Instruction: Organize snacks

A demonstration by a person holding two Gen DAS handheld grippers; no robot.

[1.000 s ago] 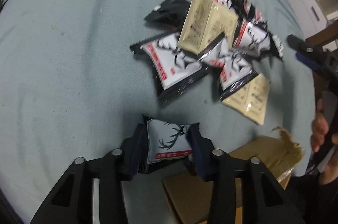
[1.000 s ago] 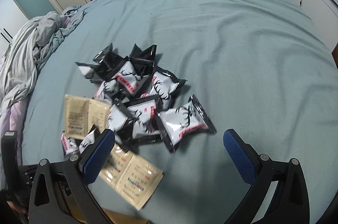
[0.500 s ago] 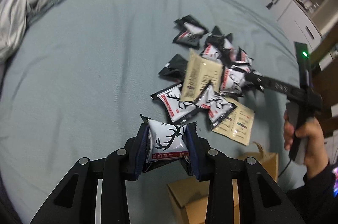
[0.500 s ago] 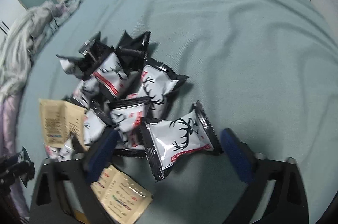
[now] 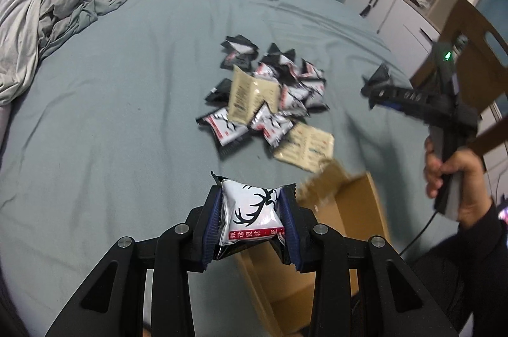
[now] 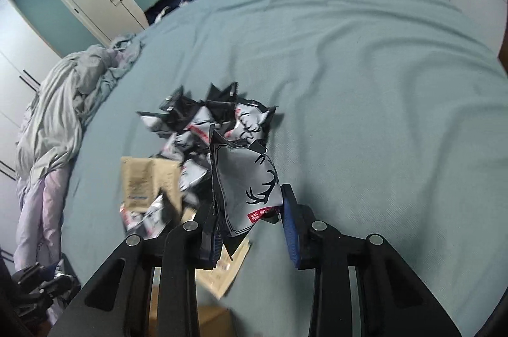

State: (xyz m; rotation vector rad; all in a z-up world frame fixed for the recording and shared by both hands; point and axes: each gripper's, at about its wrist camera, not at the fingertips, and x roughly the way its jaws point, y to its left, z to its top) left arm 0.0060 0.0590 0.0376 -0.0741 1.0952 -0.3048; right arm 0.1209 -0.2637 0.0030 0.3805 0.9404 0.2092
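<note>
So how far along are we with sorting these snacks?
Early. The cardboard box shows no packets in the part visible. In hand: the left gripper clamps a deer-print packet; the right gripper's jaws are closing on another packet. Left: the pile of deer-print and tan packets on the bed.

Chinese "甄选良材" on snack packet (image 5: 250,218)

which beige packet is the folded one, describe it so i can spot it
On the blue bed, find the pile of black-and-white antler snack packs. The folded beige packet stands tented on the pile's middle; the other beige packet lies flat at the near edge by the cardboard box.
</note>
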